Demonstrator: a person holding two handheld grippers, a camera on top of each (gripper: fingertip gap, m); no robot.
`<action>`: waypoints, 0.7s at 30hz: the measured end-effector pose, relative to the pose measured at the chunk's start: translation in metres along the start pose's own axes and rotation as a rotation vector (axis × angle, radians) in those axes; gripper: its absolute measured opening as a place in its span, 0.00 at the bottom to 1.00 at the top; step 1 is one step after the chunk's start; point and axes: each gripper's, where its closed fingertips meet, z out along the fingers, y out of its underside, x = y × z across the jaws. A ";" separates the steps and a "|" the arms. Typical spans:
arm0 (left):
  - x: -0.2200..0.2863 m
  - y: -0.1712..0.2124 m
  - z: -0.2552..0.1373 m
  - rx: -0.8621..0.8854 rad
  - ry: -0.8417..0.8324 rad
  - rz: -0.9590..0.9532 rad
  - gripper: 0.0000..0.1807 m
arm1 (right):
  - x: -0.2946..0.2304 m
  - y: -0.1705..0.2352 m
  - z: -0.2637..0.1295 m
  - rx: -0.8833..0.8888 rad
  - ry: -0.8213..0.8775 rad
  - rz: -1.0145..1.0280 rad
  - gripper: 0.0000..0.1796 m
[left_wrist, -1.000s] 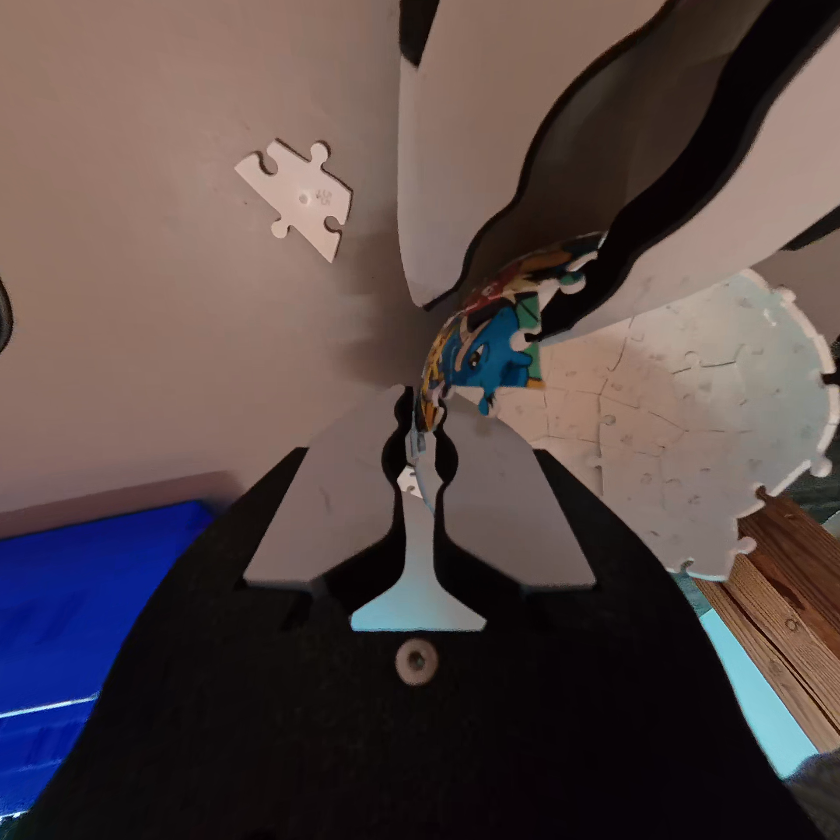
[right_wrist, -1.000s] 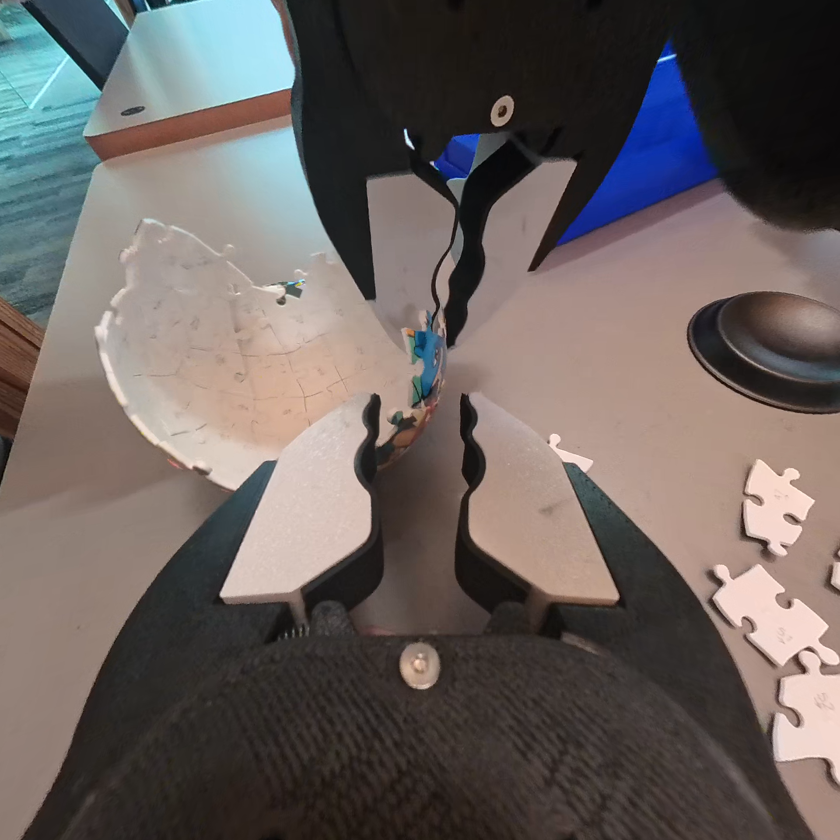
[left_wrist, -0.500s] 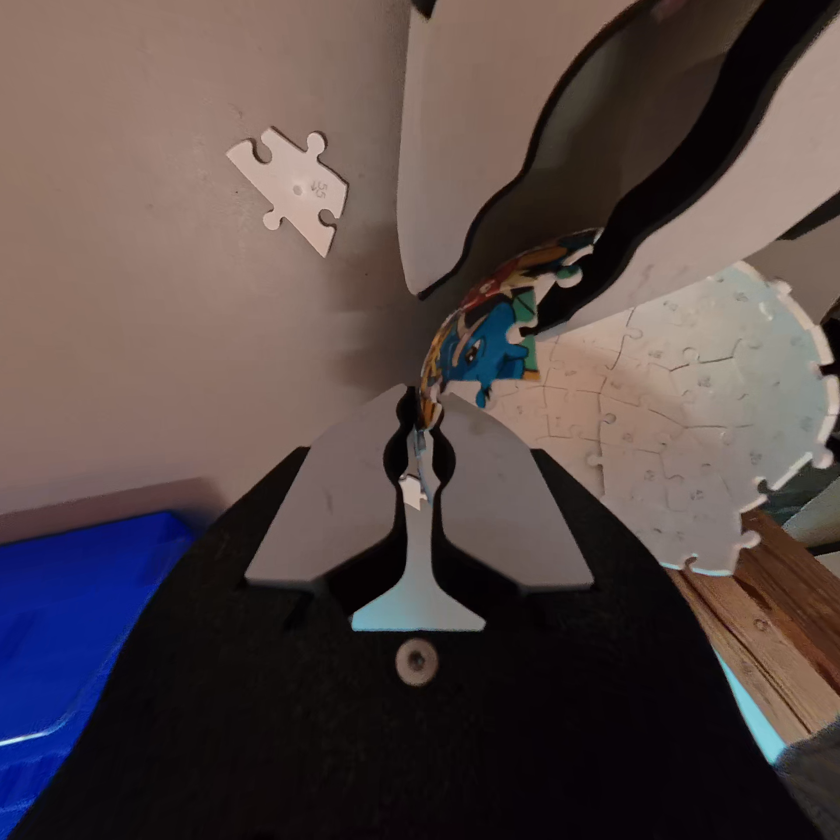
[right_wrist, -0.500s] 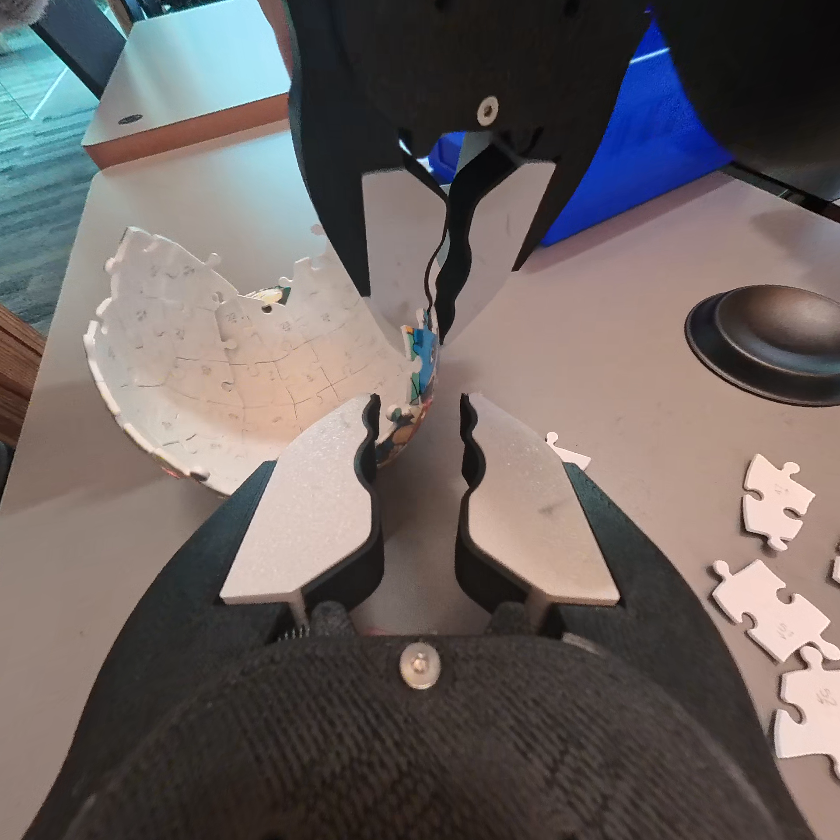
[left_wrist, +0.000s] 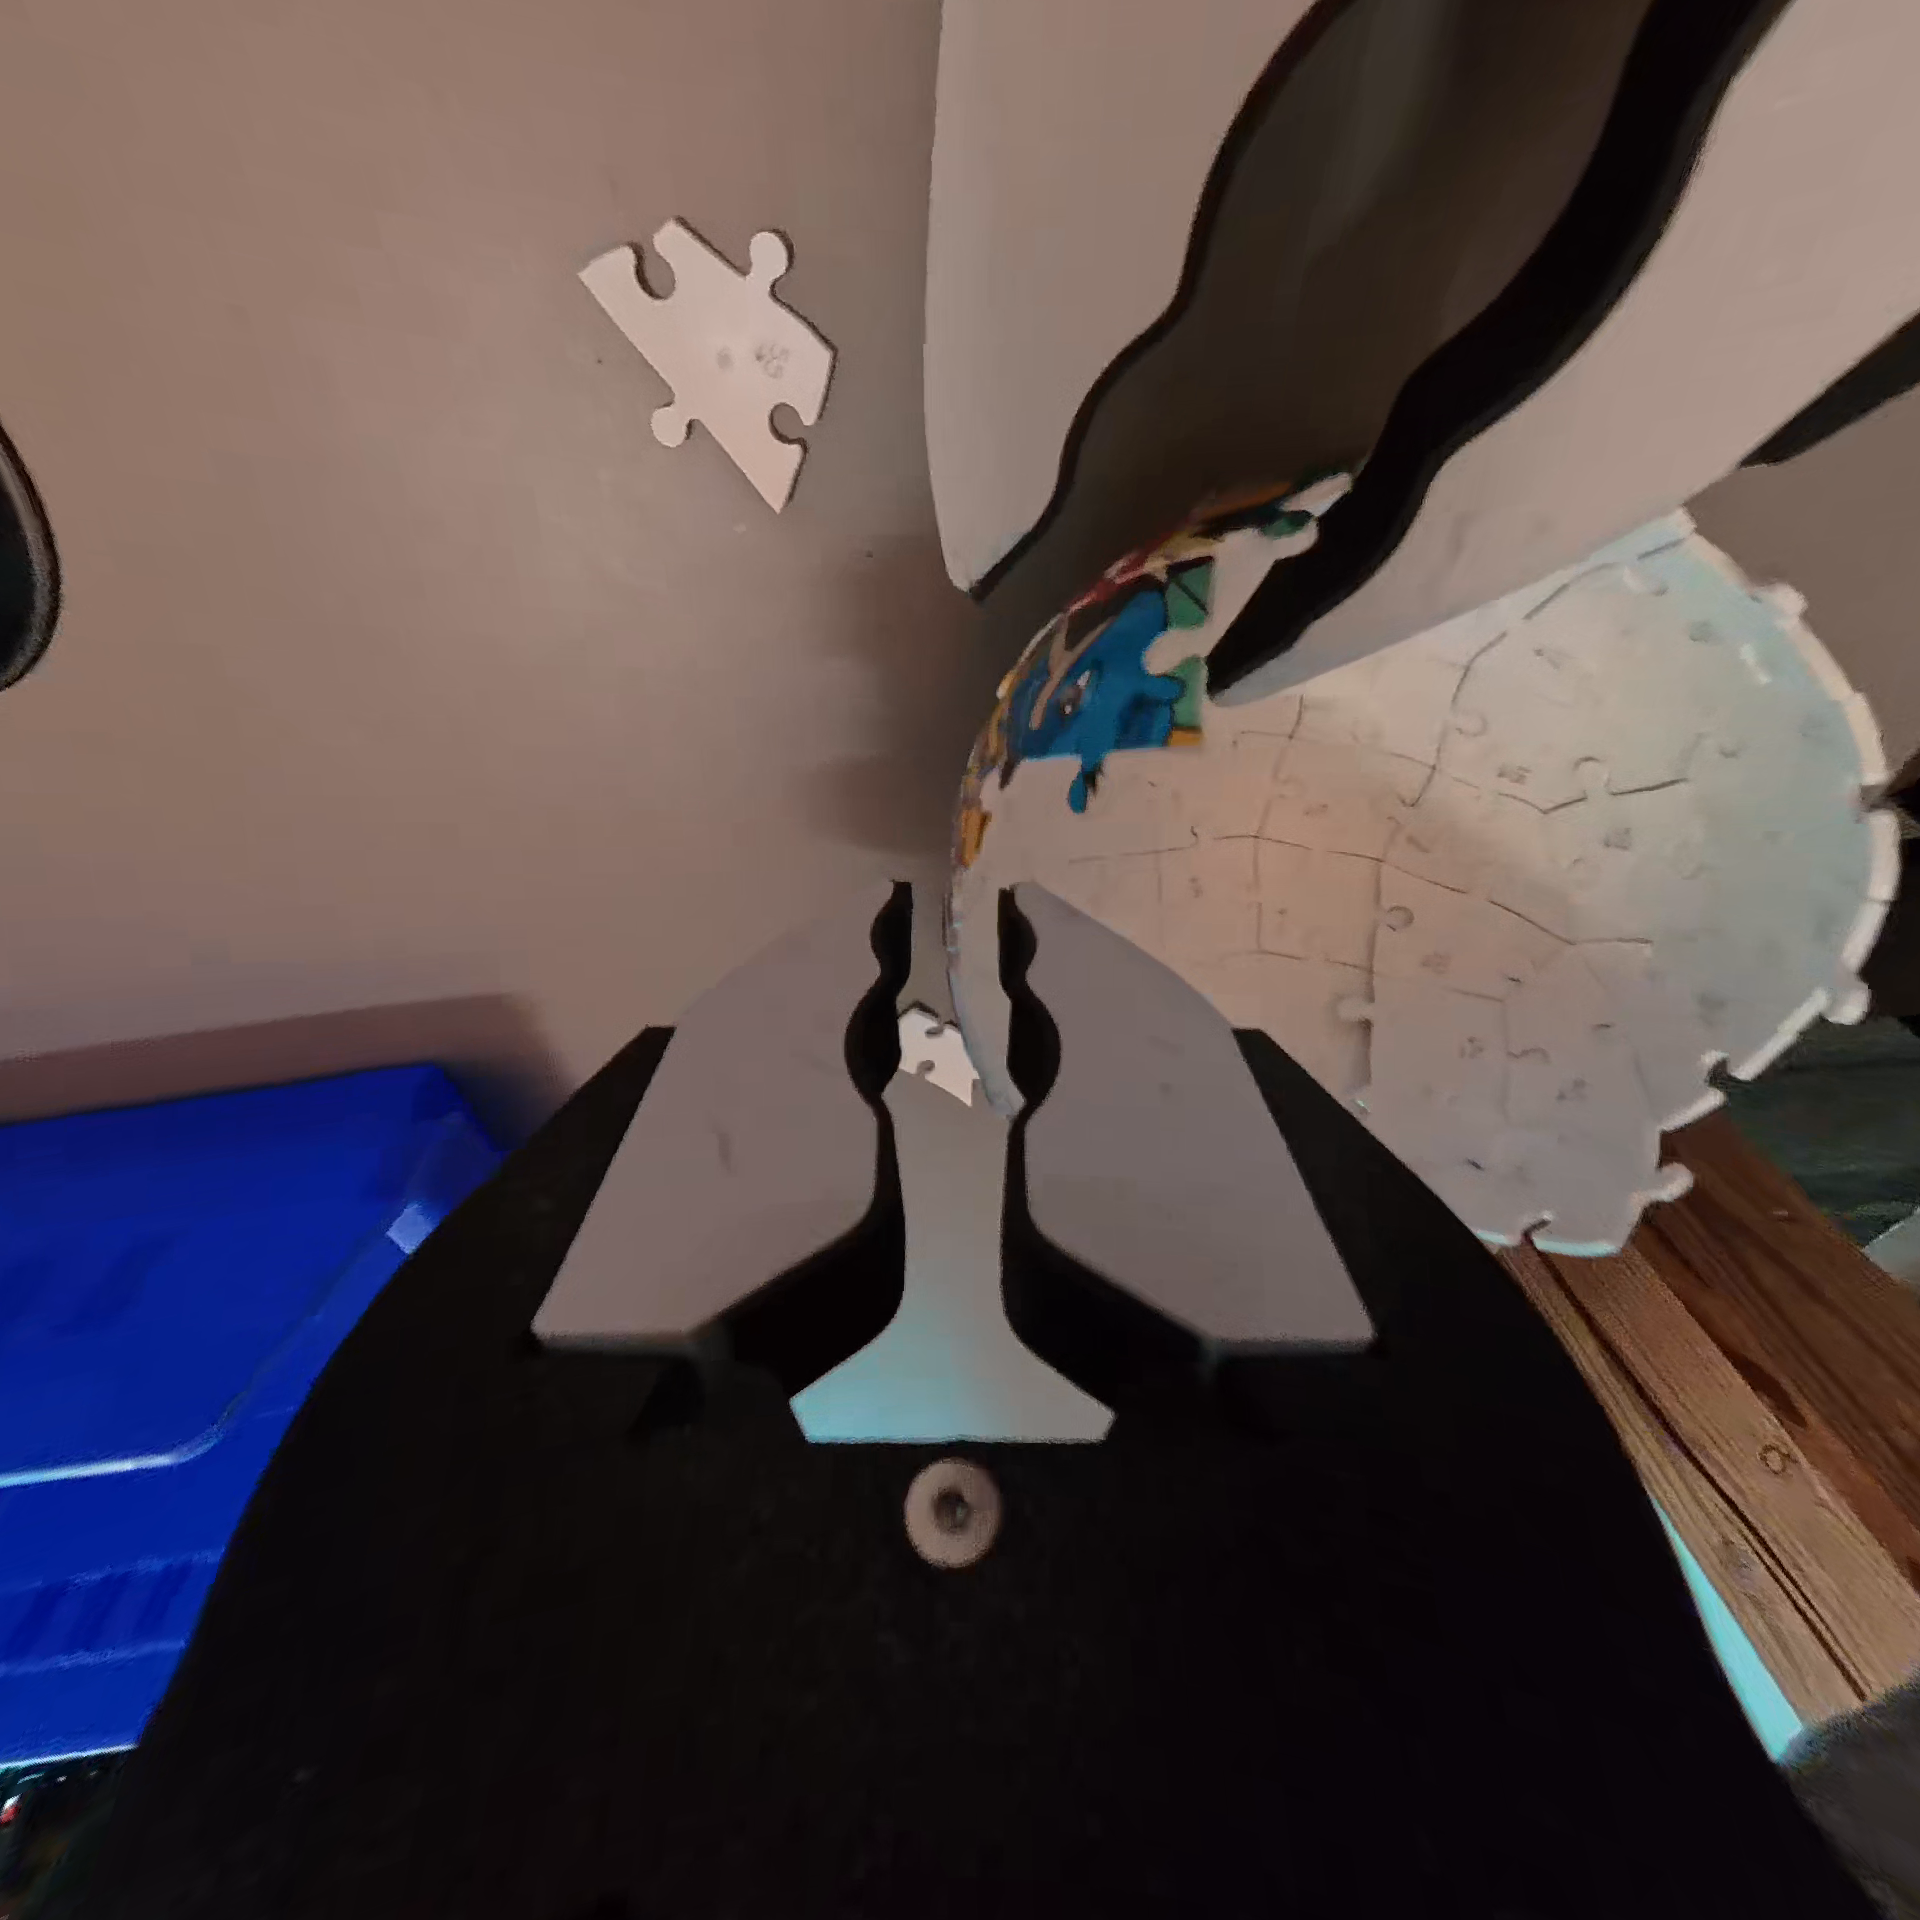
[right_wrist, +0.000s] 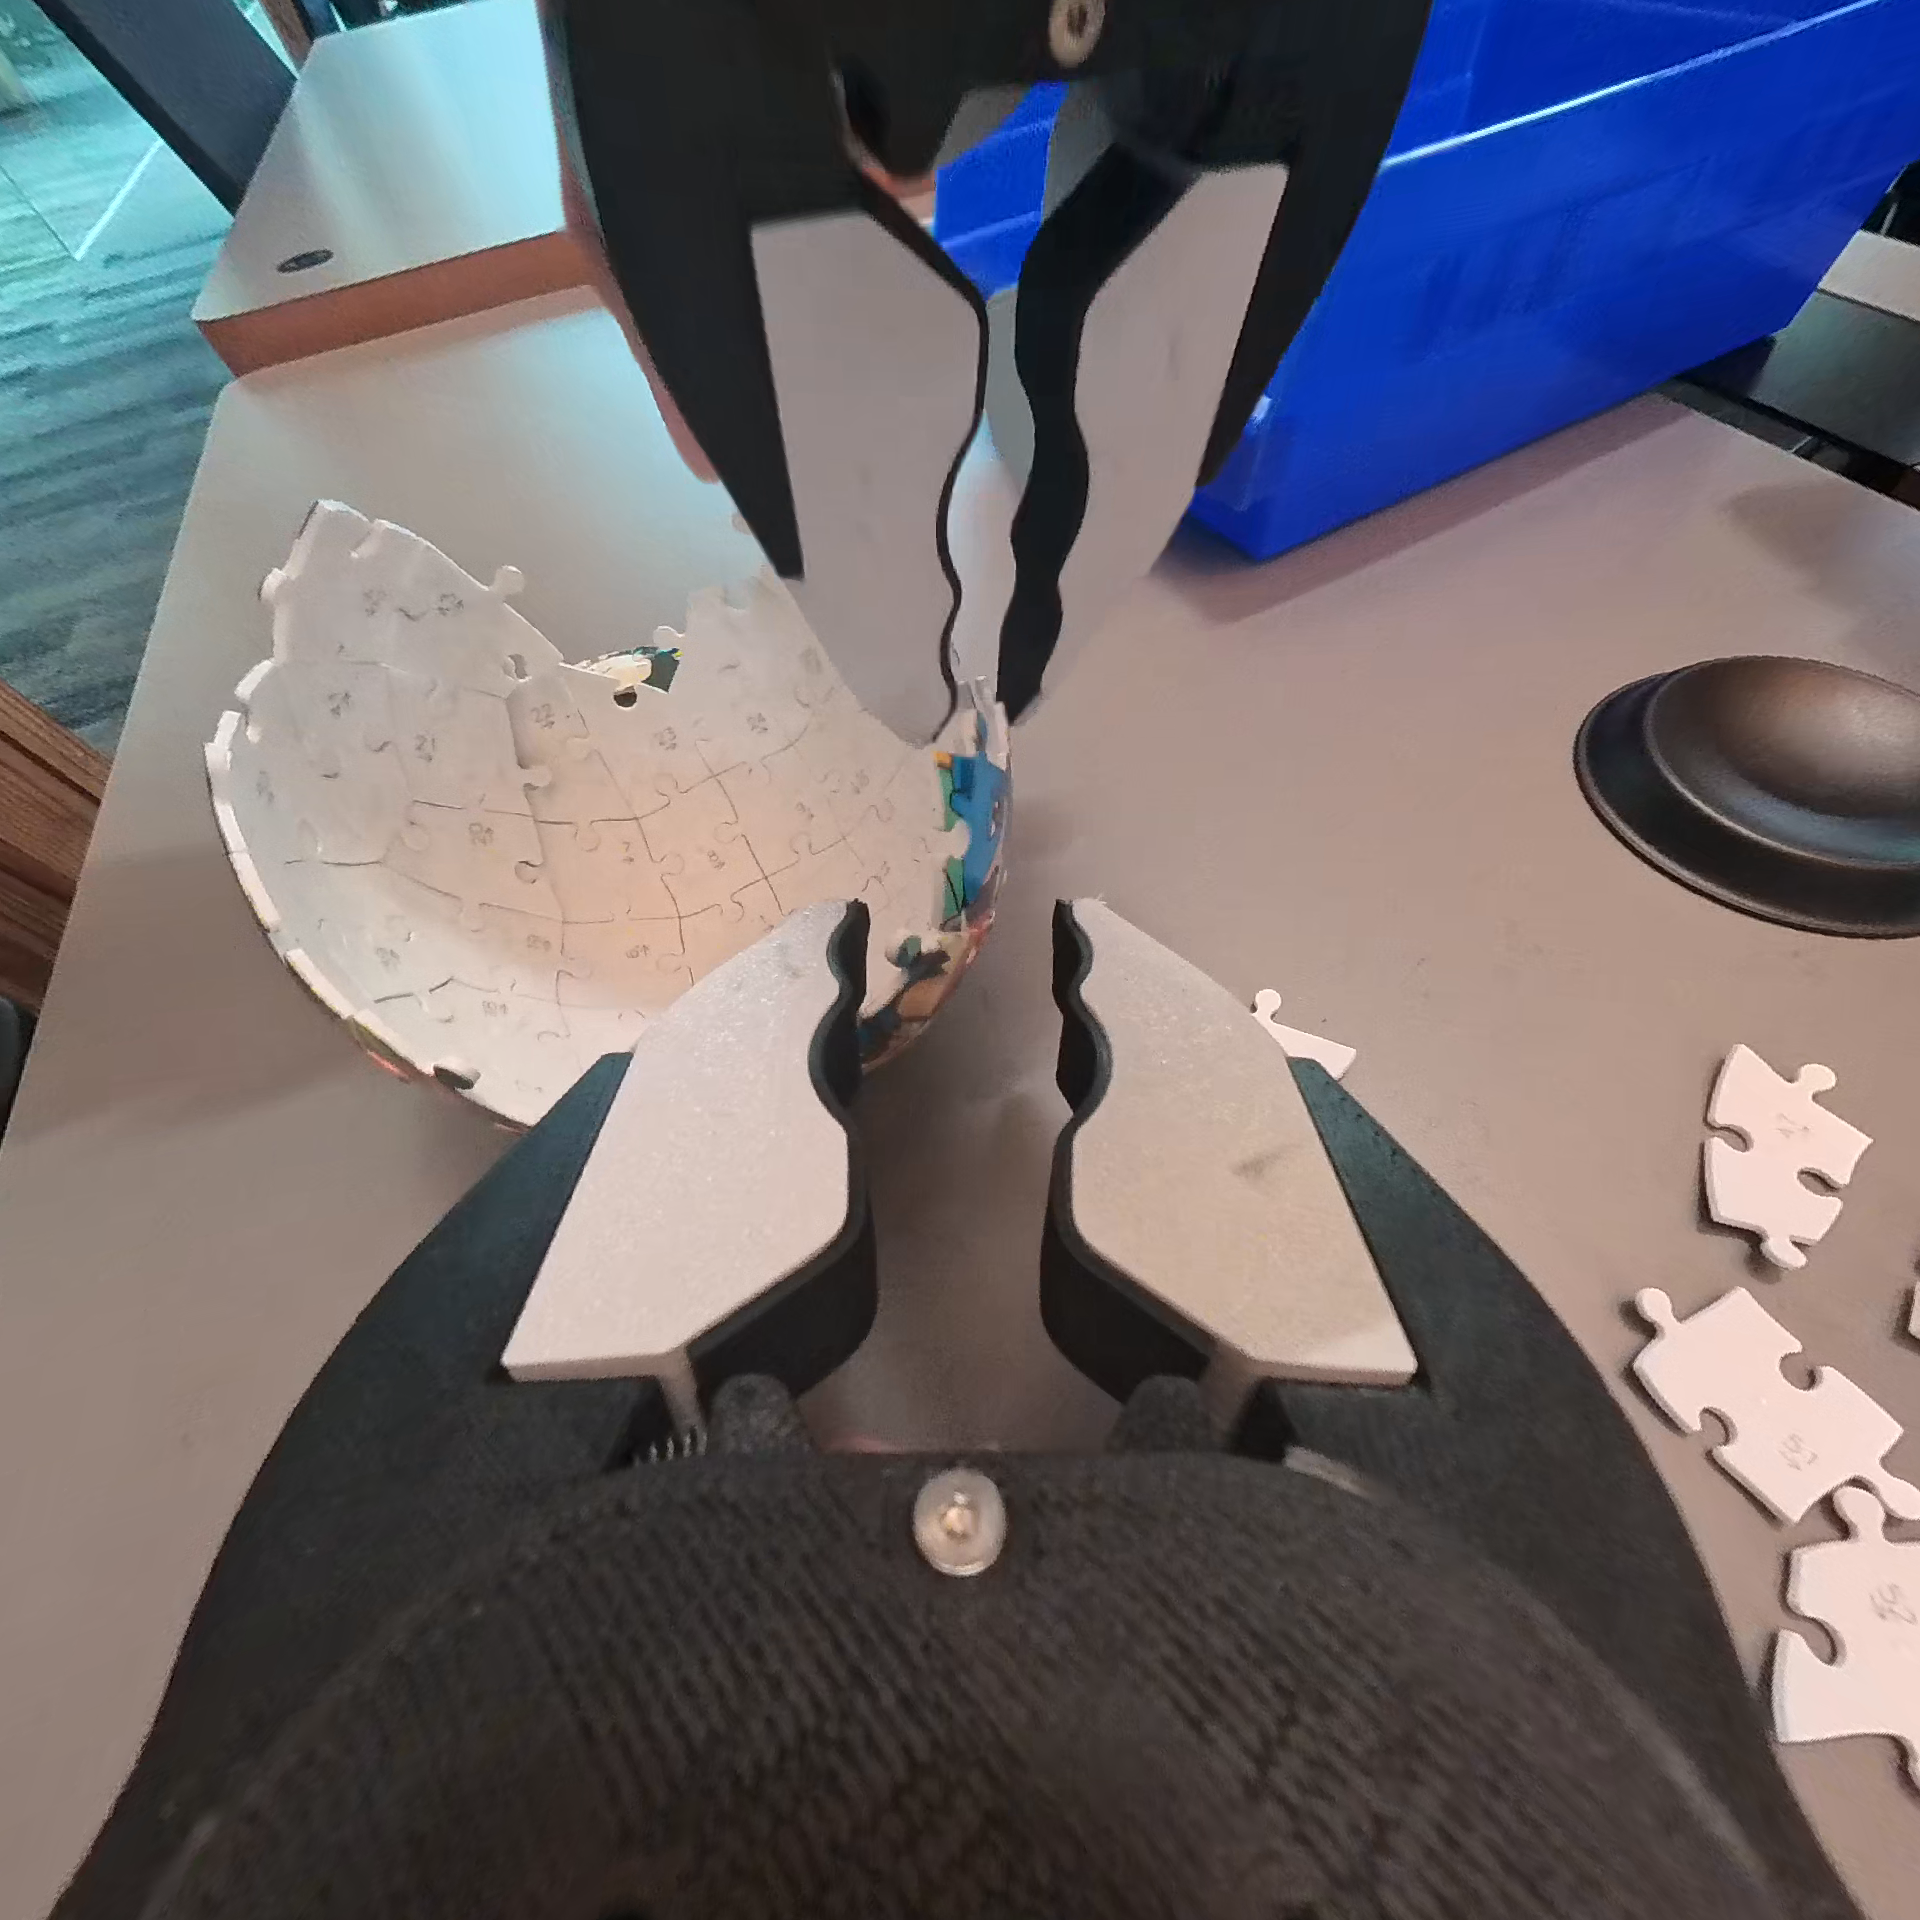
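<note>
- The half-built puzzle ball (right_wrist: 499, 831) sits on the grey table (right_wrist: 1351, 831), at ten o'clock from the right gripper (right_wrist: 961, 925). It shows more of its white inside than a second ago.
- The left gripper (right_wrist: 987, 712), at twelve o'clock, was clamped on the ball's rim. Its fingers now stand slightly apart around it.
- The right gripper's fingers are wide apart, as before.
- Loose pieces (right_wrist: 1782, 1153) lie at three o'clock.

The puzzle bowl (right_wrist: 582, 831) is white inside, with bright cartoon colours outside: blue, green, yellow, red. Loose puzzle pieces (right_wrist: 1766, 1403) are white. The table (right_wrist: 1351, 831) is grey. The bin (right_wrist: 1558, 260) is bright blue. The round dish (right_wrist: 1766, 790) is black. Both grippers have black bodies with grey fingers (right_wrist: 717, 1143).
</note>
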 end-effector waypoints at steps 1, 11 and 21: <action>0.000 -0.001 0.002 -0.004 0.002 0.007 0.08 | 0.000 0.000 0.000 0.000 0.001 0.000 0.19; 0.002 -0.002 0.015 -0.038 0.080 0.010 0.02 | -0.001 0.001 0.001 -0.006 -0.002 -0.009 0.19; 0.008 0.001 0.013 -0.028 0.115 -0.034 0.01 | -0.002 0.000 0.001 -0.005 -0.010 -0.010 0.20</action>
